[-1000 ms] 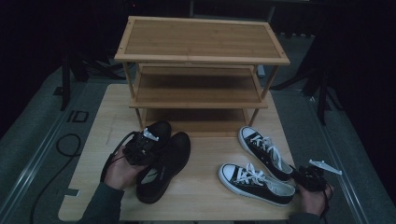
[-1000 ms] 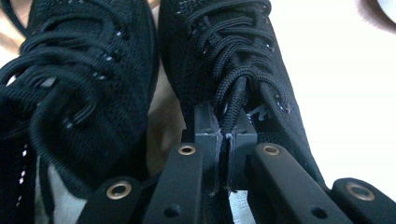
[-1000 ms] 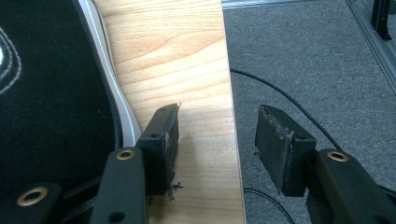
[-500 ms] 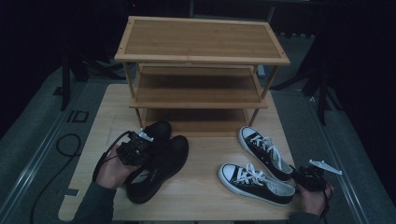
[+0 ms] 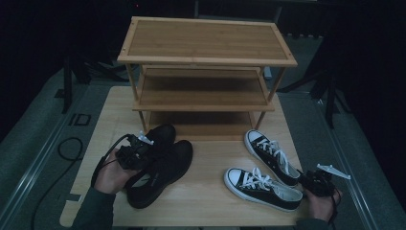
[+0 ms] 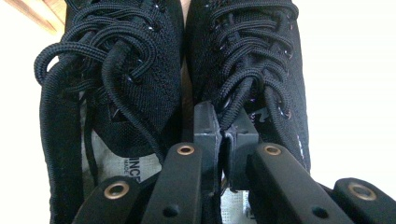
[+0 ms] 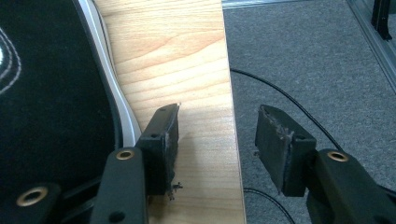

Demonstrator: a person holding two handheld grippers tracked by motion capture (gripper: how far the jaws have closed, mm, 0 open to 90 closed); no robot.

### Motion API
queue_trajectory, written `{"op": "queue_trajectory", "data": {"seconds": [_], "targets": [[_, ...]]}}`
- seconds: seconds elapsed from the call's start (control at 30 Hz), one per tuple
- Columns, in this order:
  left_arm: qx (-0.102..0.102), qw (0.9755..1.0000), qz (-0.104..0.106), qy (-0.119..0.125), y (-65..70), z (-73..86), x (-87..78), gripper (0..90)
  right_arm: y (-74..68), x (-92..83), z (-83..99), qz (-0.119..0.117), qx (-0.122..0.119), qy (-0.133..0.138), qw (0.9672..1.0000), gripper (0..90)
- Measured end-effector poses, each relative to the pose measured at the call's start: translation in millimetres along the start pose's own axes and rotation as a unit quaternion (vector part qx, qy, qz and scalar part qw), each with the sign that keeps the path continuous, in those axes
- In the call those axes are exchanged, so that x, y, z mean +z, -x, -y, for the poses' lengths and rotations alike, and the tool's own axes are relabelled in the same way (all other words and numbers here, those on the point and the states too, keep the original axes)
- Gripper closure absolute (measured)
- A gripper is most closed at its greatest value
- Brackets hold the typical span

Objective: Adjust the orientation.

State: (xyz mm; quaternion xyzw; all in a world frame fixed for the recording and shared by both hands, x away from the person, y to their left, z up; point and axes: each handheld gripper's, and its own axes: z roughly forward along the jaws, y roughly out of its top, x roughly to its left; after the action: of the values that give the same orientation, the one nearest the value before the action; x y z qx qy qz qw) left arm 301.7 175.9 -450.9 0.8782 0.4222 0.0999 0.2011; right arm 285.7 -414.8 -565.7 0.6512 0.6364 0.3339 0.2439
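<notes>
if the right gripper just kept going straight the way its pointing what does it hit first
Probably nothing soon. The right gripper has open jaws pointing along the table edge, with the black-and-white sneaker off to one side; ahead is bare wood, then grey carpet. Depth is unclear.

Black shoes (image 5: 158, 165); black-and-white sneakers (image 5: 263, 187); tan rack (image 5: 206, 48)

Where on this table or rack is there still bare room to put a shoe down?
All three shelves of the wooden rack look bare. On the table, free patches lie between the black shoes and the white-laced sneakers, and left of the rack's legs. The near corners are crowded by hands and shoes.
</notes>
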Motion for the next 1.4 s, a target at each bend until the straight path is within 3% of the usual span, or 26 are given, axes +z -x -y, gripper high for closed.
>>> {"op": "queue_trajectory", "data": {"seconds": [0.23,0.47,0.7,0.87,1.03,1.23,1.4], "targets": [[0.002,1.0000,0.005,0.000,0.5,0.0,0.2,84.7,0.0,0.0,0.0,0.000,0.000,0.000,1.0000,48.9],[0.008,0.9996,0.018,0.020,2.1,-1.0,-5.7,65.8,0.0,0.0,0.0,0.000,0.000,0.000,1.0000,48.9],[0.000,0.9997,0.007,0.022,0.9,-3.7,-10.7,53.2,0.1,0.0,0.0,0.000,0.000,0.000,1.0000,48.8],[0.008,0.9995,0.003,0.031,1.5,-2.5,-16.1,46.7,0.1,0.0,0.0,0.000,0.000,0.000,1.0000,48.7],[-0.007,0.9994,-0.005,0.034,-2.0,-2.2,-21.6,40.9,0.2,0.0,0.0,0.000,0.001,-0.001,1.0000,48.6],[-0.022,0.9984,-0.035,0.038,-6.0,-1.6,-26.8,26.7,0.2,0.0,0.0,0.000,0.001,0.000,1.0000,48.4],[-0.032,0.9981,-0.036,0.037,-10.1,0.0,-27.6,19.2,0.2,0.0,0.0,0.000,0.001,0.000,1.0000,48.3]]}}
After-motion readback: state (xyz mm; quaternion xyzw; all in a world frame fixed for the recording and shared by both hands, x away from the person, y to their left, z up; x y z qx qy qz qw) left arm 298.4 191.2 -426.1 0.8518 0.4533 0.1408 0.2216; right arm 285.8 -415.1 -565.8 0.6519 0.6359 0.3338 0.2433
